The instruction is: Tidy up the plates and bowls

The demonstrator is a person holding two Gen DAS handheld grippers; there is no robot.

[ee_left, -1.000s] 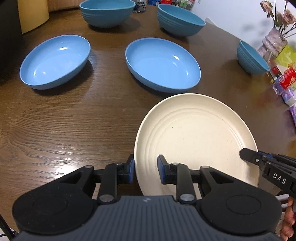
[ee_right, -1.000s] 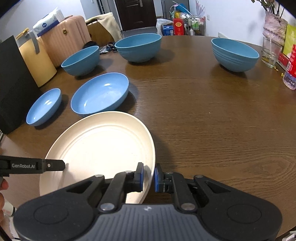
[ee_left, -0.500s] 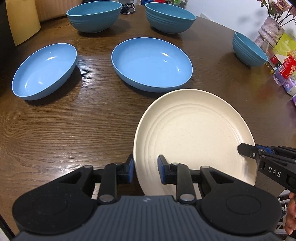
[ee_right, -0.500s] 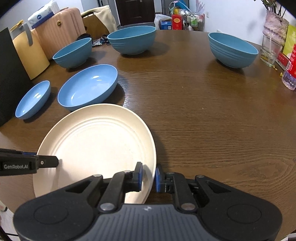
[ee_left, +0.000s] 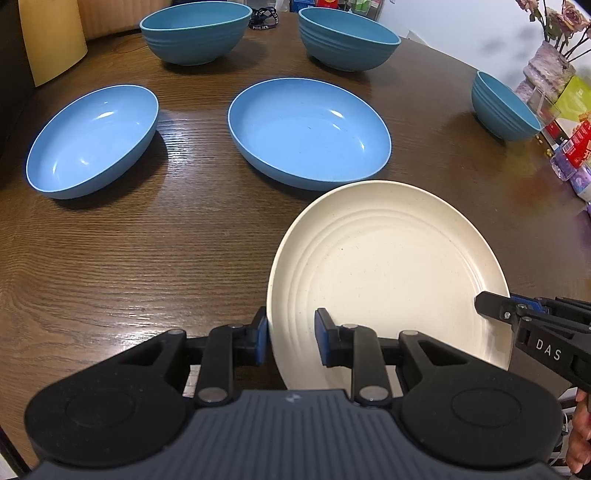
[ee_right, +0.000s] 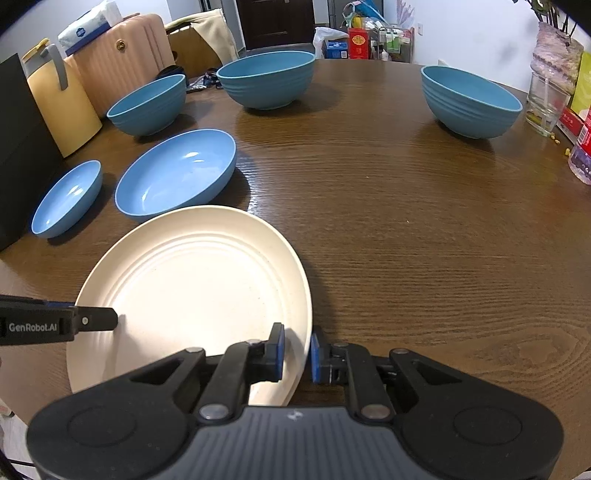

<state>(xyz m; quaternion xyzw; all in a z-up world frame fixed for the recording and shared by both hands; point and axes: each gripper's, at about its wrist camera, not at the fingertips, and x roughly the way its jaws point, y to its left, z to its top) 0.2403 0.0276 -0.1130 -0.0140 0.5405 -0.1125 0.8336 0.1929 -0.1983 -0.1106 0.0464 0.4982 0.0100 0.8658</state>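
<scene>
Two tongs pinch one cream plate (ee_left: 384, 273) at the desk's (ee_left: 155, 258) near edge: left tongs (ee_left: 290, 341) on its left rim, right tongs (ee_right: 295, 352) on its right rim. Blue bowls (ee_left: 310, 129) sit beyond.

A dark wood-grain tabletop (ee_right: 424, 229) fills the room's centre; white walls (ee_right: 461, 29), a dark door (ee_right: 275, 20) and a pink suitcase (ee_right: 122, 55) stand behind.

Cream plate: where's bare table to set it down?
Bare wood lies right of the cream plate, out to the deep bowl, and left of it, before the shallow dish. Straight ahead is crowded: the wide blue dish sits just beyond its rim.
</scene>
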